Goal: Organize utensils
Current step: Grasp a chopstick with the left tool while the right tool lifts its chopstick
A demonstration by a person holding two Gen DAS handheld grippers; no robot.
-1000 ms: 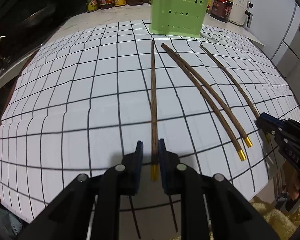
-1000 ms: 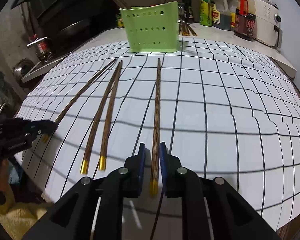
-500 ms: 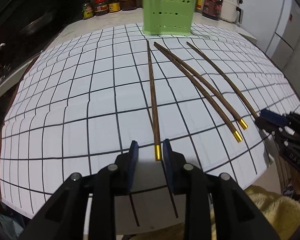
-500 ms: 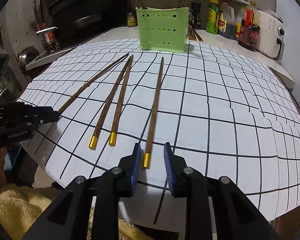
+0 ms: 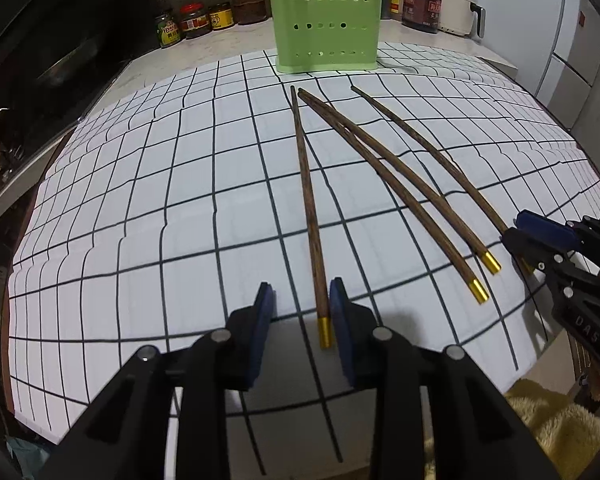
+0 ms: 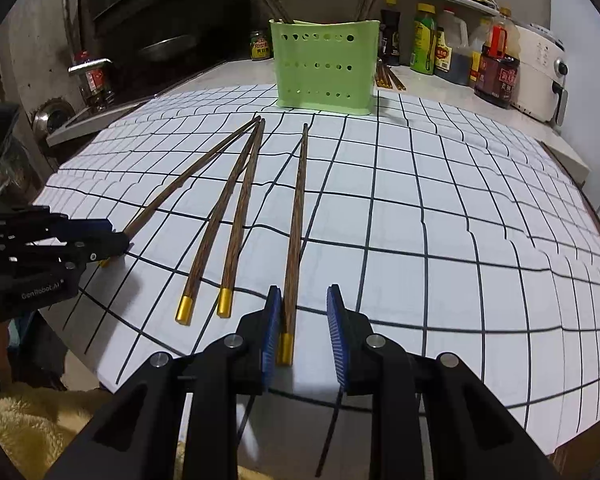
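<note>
Your left gripper (image 5: 302, 312) has just been opening around a gold-capped brown wooden chopstick (image 5: 310, 216). Your right gripper (image 6: 304, 320) stands apart around another gold-capped wooden chopstick (image 6: 294, 232), unclamped.

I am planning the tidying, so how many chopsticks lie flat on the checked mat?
4. The left chopstick lies angled; the middle two lie side by side; the right chopstick lies alone. More stand in the green holder, partly hidden.

Dim overhead light, soft shadows on grid mat (image 5: 140, 208), sharp focus, strong fisheye bending, dark corners.
</note>
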